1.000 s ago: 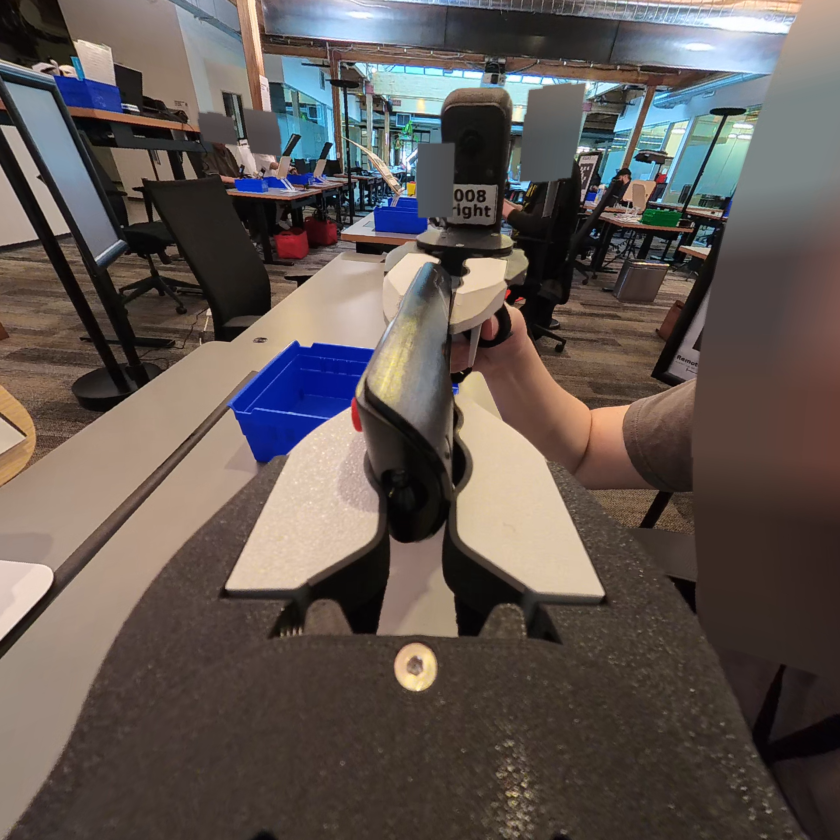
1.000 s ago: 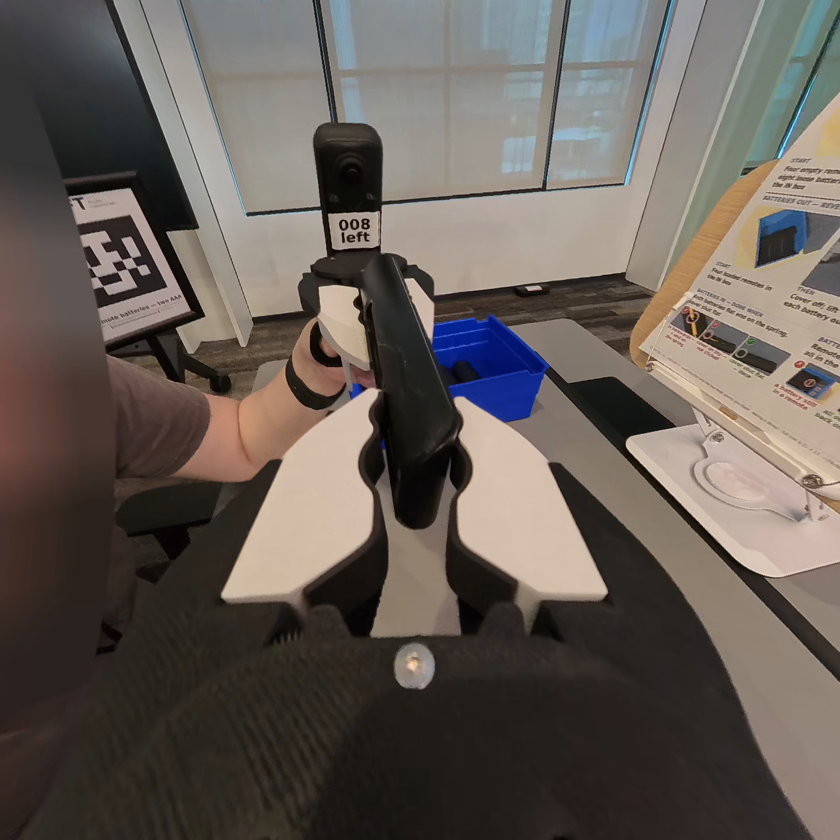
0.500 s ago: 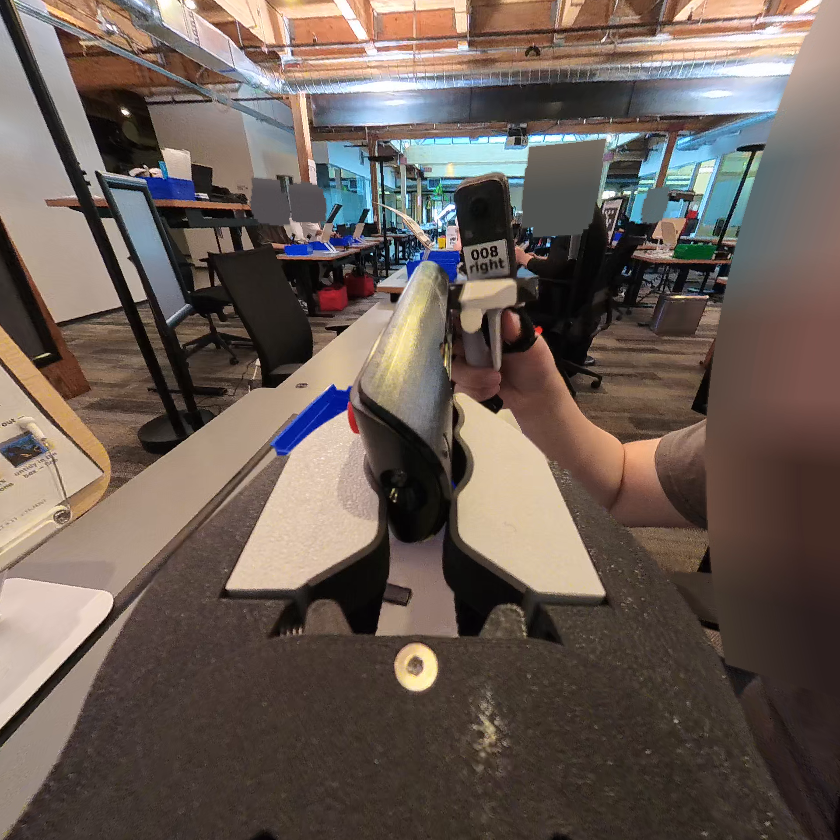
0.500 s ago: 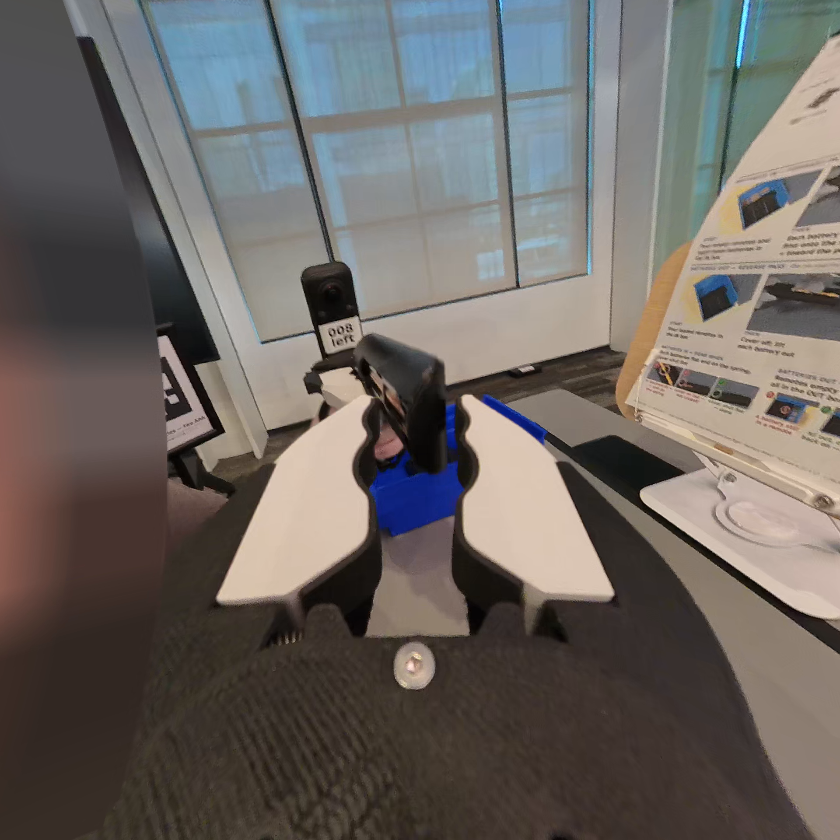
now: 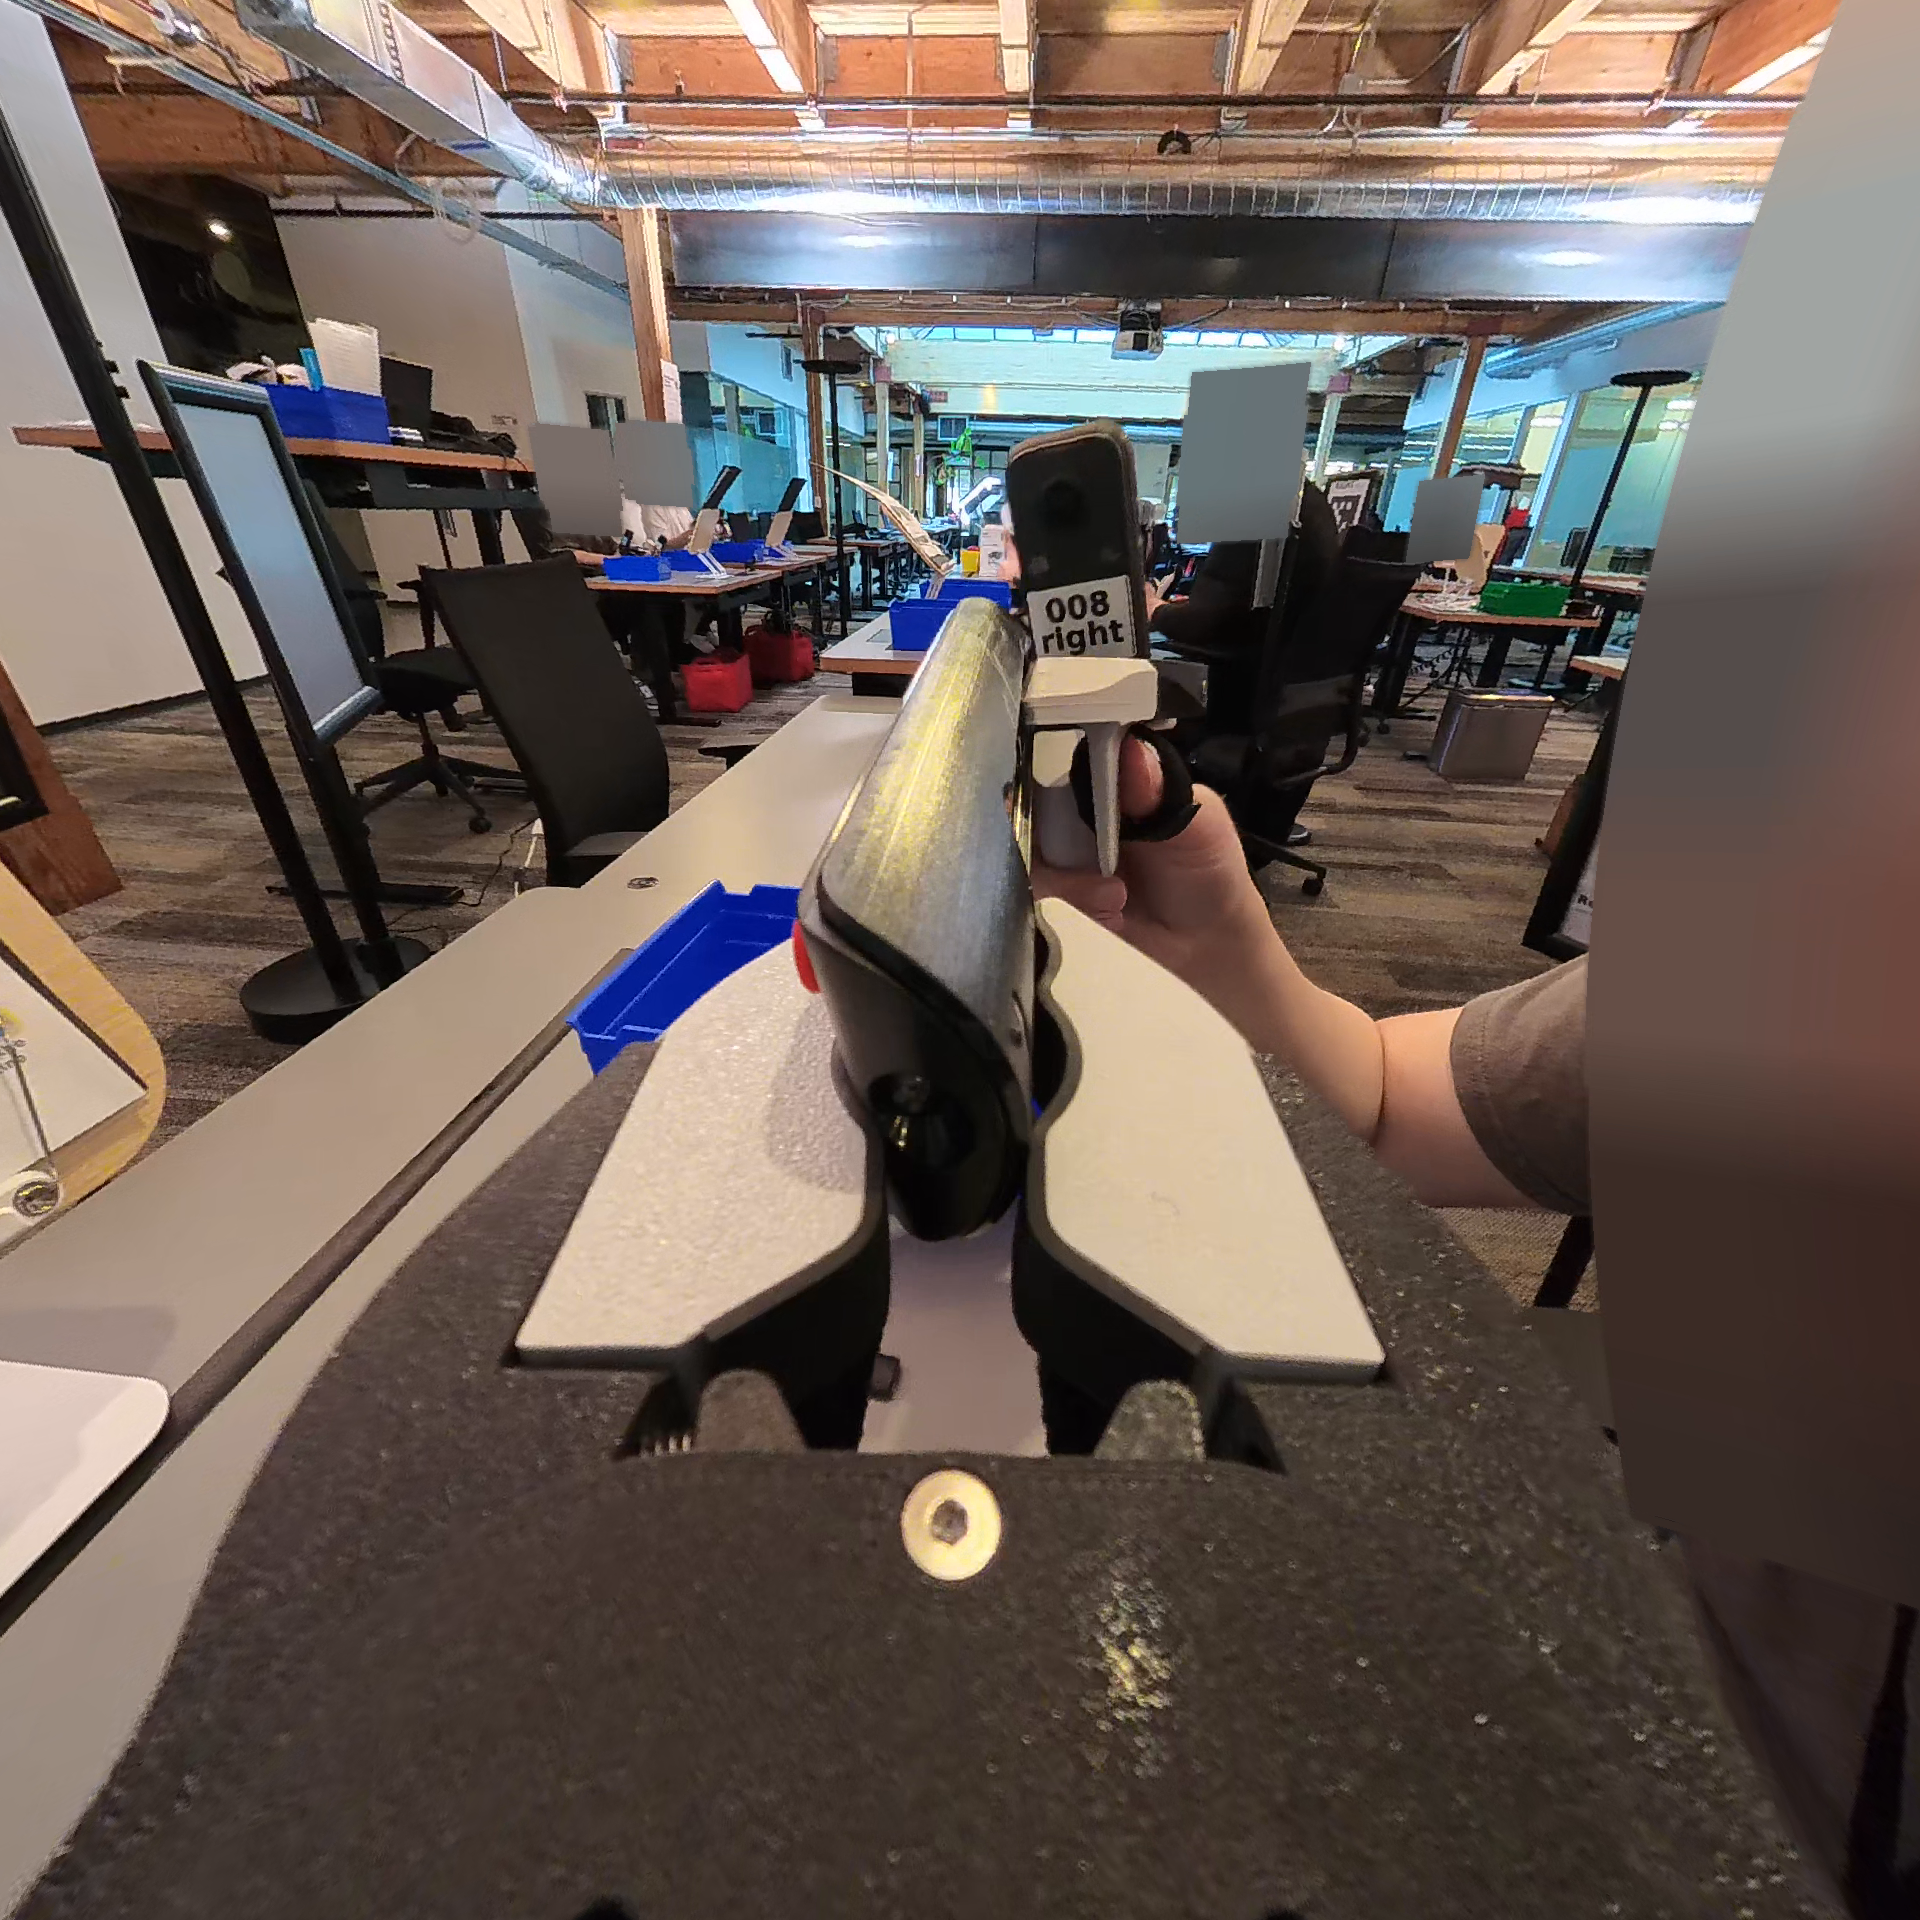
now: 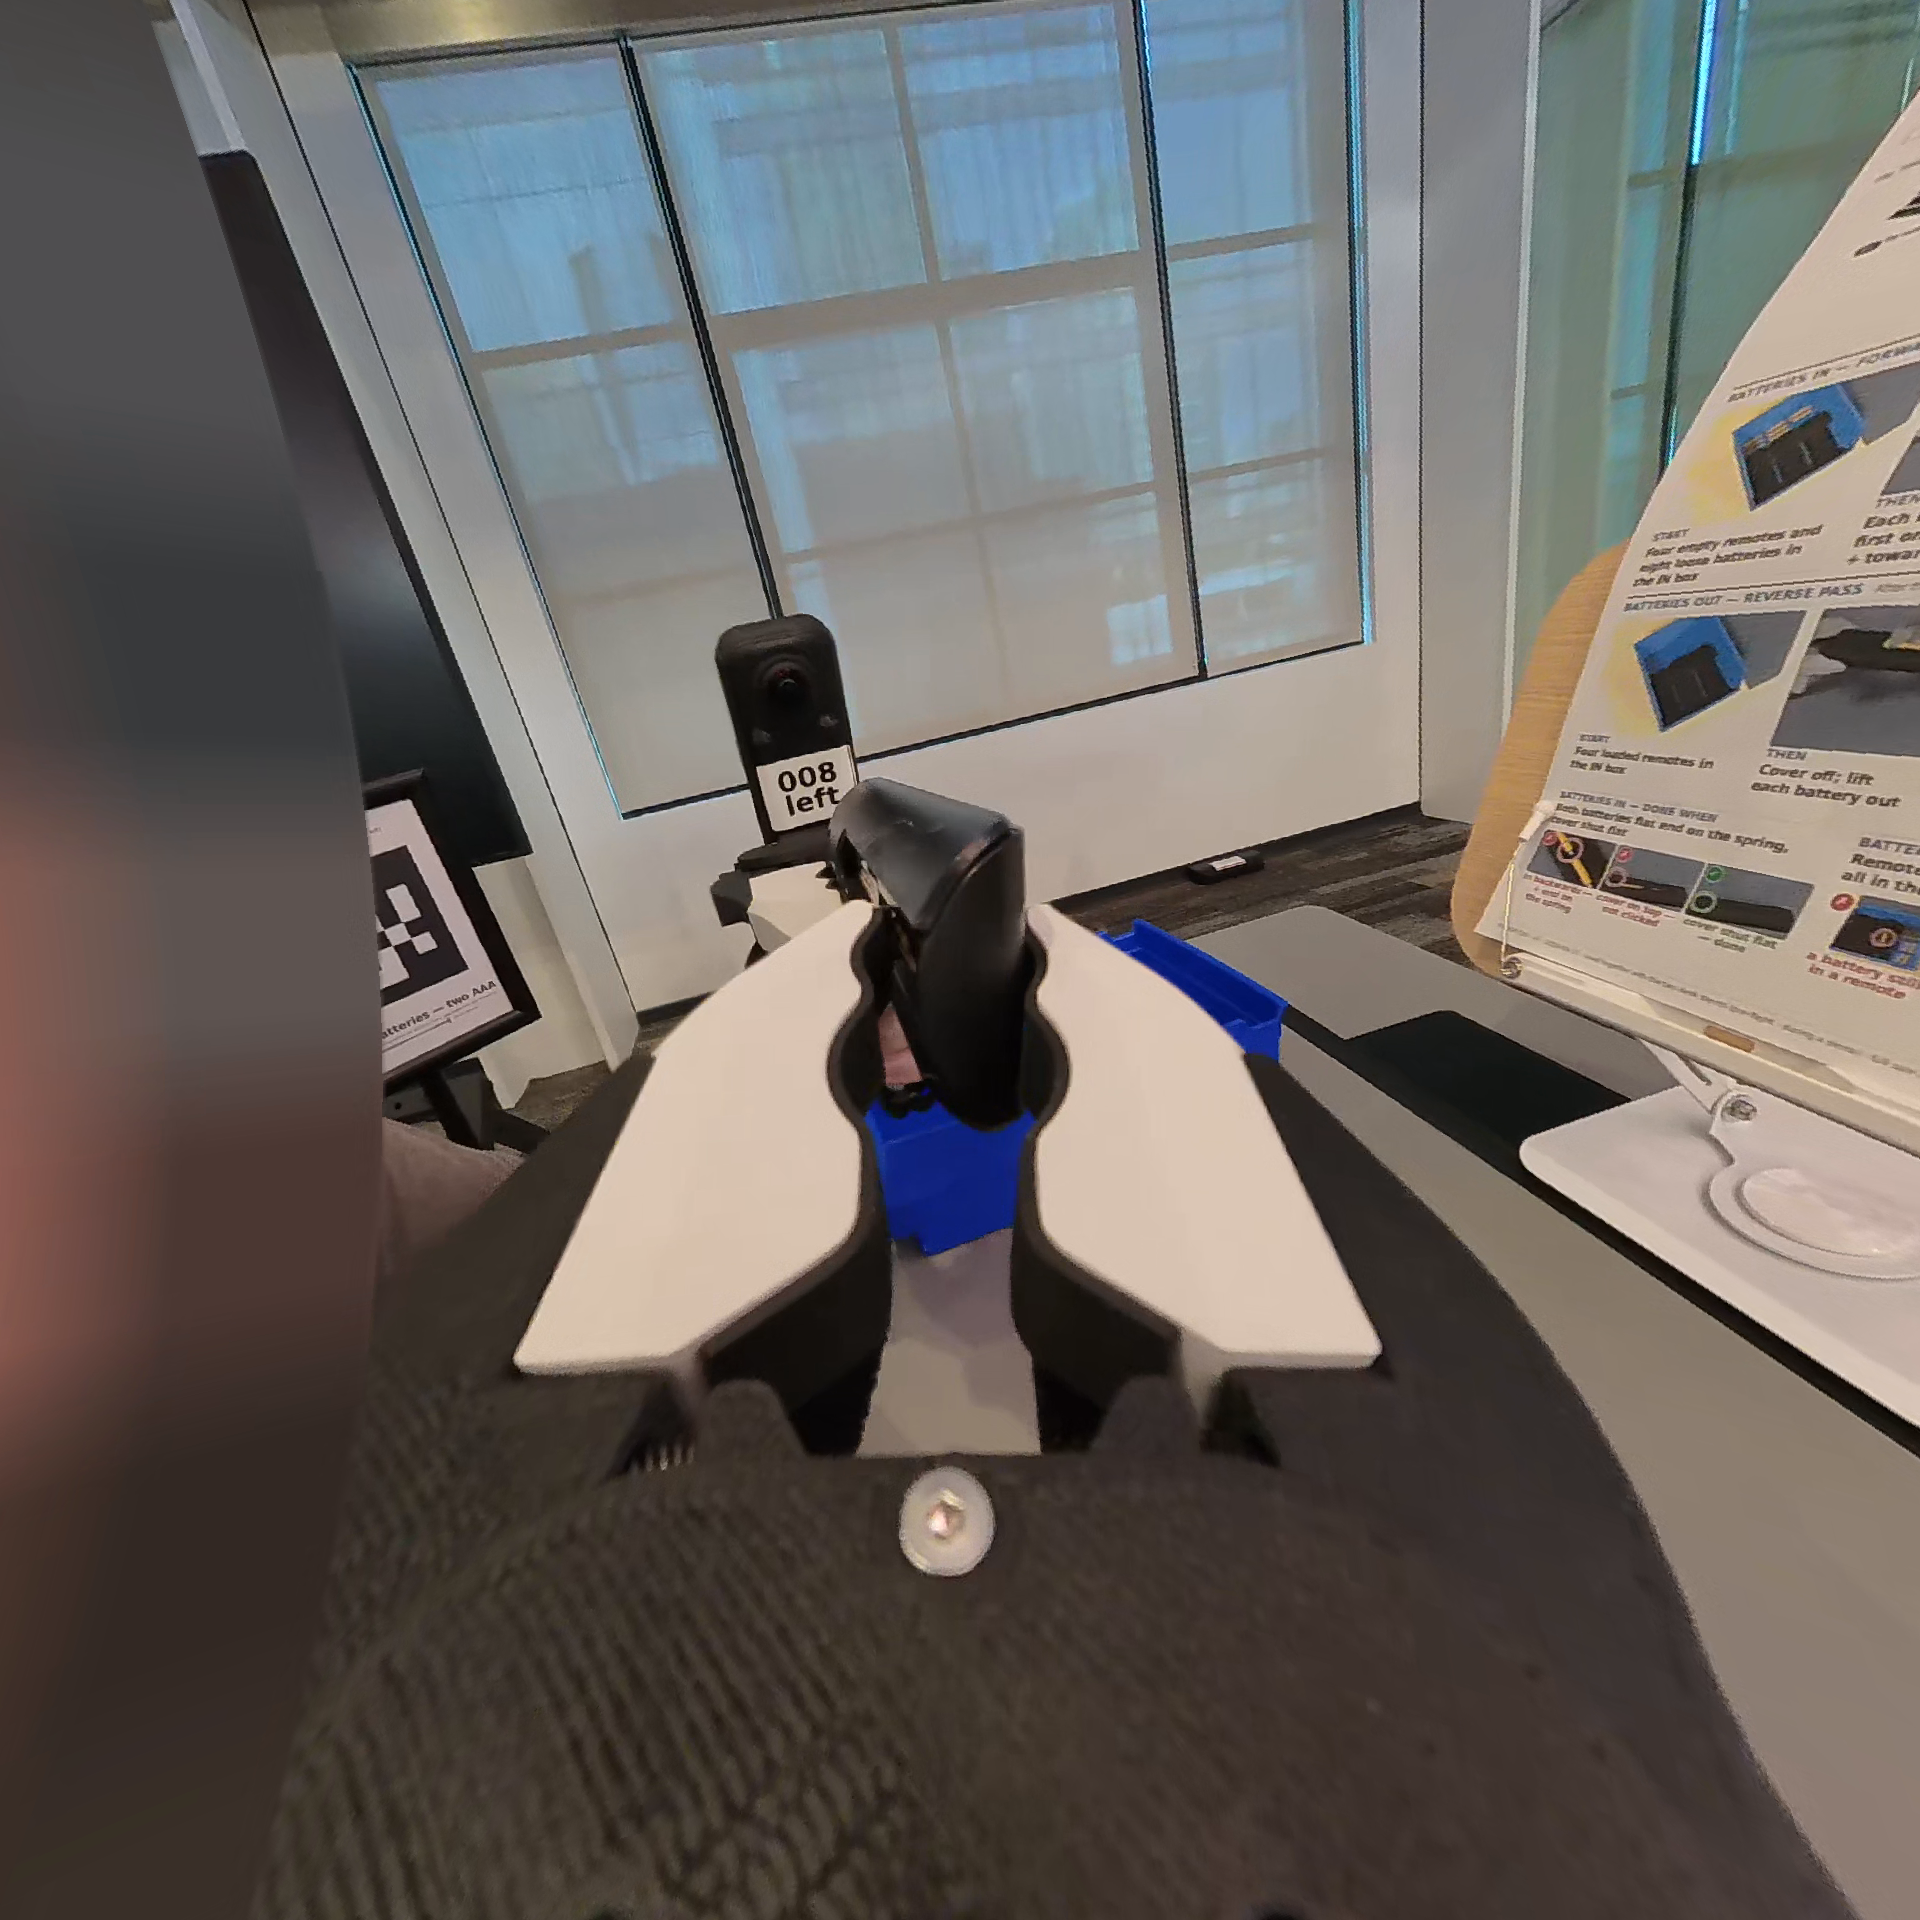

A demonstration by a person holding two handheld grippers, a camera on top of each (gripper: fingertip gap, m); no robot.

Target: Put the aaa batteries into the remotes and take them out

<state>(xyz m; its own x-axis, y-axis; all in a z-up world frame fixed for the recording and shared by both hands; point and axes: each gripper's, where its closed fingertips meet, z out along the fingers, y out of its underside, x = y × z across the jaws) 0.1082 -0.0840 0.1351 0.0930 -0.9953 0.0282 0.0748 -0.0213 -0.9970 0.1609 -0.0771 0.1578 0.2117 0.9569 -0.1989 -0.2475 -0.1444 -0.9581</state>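
Note:
My left gripper (image 5: 935,935) is shut on one end of a black remote (image 5: 925,831) and holds it in the air over the table, pointing away and up. A red button shows on the remote's left side. The right gripper's body (image 5: 1091,691) is just behind and right of the remote's far end, in a person's hand (image 5: 1174,862). In the right wrist view my right gripper (image 6: 951,935) is shut on the remote's other end (image 6: 966,987), held only at the fingertips. Inner parts show on its left side. No loose batteries show.
A blue bin (image 5: 675,977) stands on the grey table (image 5: 312,1143) under the remote; it also shows in the right wrist view (image 6: 945,1184). An instruction sheet on a white stand (image 6: 1766,1195) stands at the table's right. A black strip (image 6: 1455,1070) crosses the table.
Both grippers have tilted up with the remote. The remote sat deep between the right fingers; now only its end sits at their tips, and the right gripper has shifted to the right of the remote.

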